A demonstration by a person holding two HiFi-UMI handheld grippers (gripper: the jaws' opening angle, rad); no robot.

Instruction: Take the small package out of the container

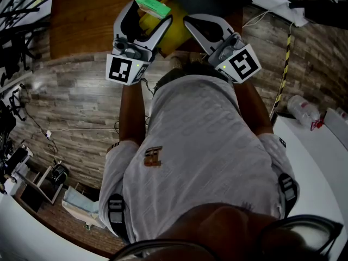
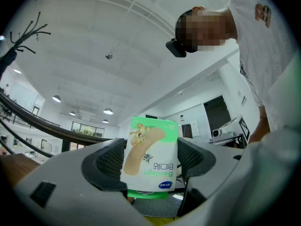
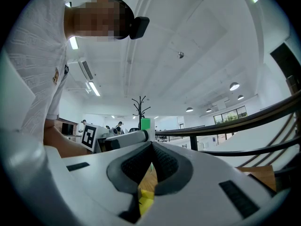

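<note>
The small package (image 1: 154, 4), a green and white bandage packet, is clamped between the two fingers of the left gripper (image 1: 151, 12). In the left gripper view the packet (image 2: 151, 157) is seen upright between the ribbed pads (image 2: 110, 161), gripped at both side edges, with its upper part standing well above the fingertips. Its print is turned upside down towards that camera.

The fingers of the right gripper (image 1: 190, 22) are brought together with nothing between them. In the right gripper view the tips are seen touching (image 3: 151, 147), and only a narrow slot is left open lower down between the pads.

A yellow container (image 1: 168, 34) is seen in the head view just beyond and beneath both pairs of fingers, between the two grippers; a piece of it (image 3: 146, 199) shows through the slot under the right fingers. The packet is held clear above it, apart from it. A brown wooden table (image 1: 87, 15) lies behind the left fingers. Both grippers are raised in front of the person's white shirt (image 1: 201, 145).
</note>
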